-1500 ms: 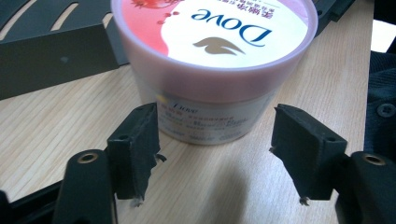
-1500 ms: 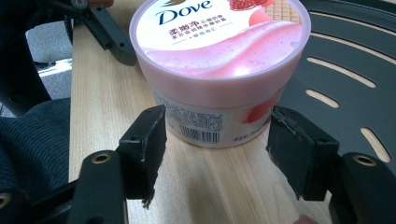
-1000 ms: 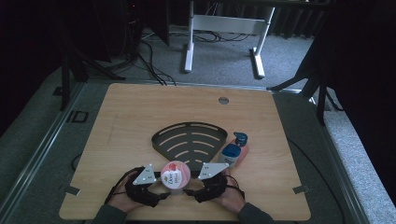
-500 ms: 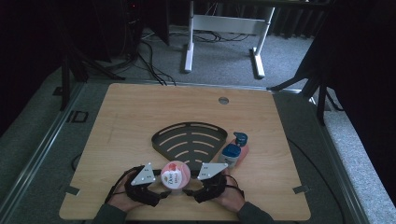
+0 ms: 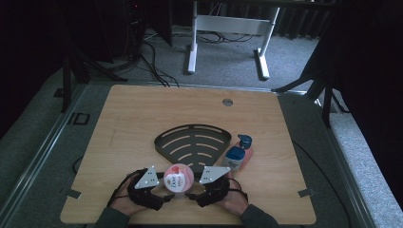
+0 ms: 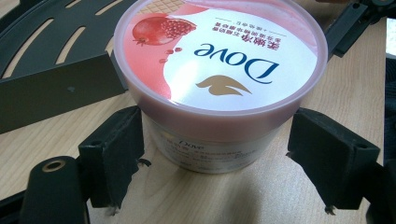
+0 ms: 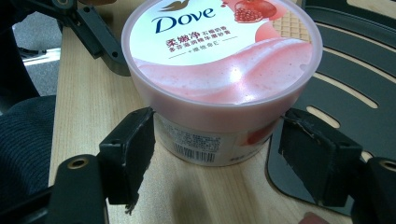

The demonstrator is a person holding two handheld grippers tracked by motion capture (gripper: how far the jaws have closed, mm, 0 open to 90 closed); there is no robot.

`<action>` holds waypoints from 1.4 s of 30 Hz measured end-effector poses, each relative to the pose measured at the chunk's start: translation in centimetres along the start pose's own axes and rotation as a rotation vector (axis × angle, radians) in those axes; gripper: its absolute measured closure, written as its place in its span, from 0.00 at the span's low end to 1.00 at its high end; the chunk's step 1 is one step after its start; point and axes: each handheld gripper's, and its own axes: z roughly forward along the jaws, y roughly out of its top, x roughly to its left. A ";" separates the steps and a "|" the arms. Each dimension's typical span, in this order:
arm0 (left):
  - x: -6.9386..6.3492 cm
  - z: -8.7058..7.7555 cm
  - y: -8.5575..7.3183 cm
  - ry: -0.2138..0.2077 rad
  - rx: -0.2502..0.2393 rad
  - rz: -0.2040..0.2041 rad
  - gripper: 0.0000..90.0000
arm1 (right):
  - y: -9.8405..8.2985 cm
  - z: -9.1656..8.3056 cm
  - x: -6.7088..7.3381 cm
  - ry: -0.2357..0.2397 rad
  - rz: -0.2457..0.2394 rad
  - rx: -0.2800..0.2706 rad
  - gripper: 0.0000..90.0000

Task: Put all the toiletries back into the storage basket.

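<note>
Counter point(image 5: 142, 114) of pale wood carries the work, seen from above. A pink tub point(image 5: 178, 177) with a Dove lid stands upright near the front edge, between the left gripper point(image 5: 164, 190) and the right gripper point(image 5: 194, 189), which face each other across it. Just behind the tub lies a black fan-shaped rack point(image 5: 192, 142) with slots. At the rack's right corner stand two bottles with blue caps point(image 5: 240, 154), close together.

Left gripper view: the tub point(image 6: 217, 70) stands on the counter point(image 6: 42, 154) between the two black fingers point(image 6: 114, 154). The one on the left of this view sits close against the tub's wall below the lid rim; whether it touches cannot be told. The finger on the right of the view stands clear of the wall. The rack's edge point(image 6: 56, 88) lies just behind the tub.

Right gripper view: the tub point(image 7: 224, 65) again sits between the fingers point(image 7: 130, 154), barcode side facing. These fingers have just been opening; both stand off the tub's wall, a visible gap on each side, so the grip is released. The tub's base rests on the counter point(image 7: 88, 107) beside the rack point(image 7: 341, 79), whose edge runs under the far finger.
</note>
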 end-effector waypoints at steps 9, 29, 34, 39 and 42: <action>-0.5 -0.1 0.3 0.021 0.009 0.028 0.21 | -0.1 -0.2 0.2 -0.006 -0.011 -0.001 0.30; -0.5 0.1 1.5 0.009 -0.002 0.040 0.21 | -0.2 -1.4 0.0 -0.022 -0.012 -0.017 0.30; -0.4 0.5 1.9 0.001 0.005 0.054 0.21 | -0.4 -1.7 -0.1 -0.036 -0.005 -0.019 0.30; -0.1 1.0 2.1 -0.012 0.011 0.056 0.21 | -0.5 -1.9 -0.2 -0.053 -0.004 -0.010 0.30; 0.2 1.3 2.3 -0.020 0.008 0.050 0.21 | -0.6 -2.1 -0.4 -0.058 0.002 -0.010 0.30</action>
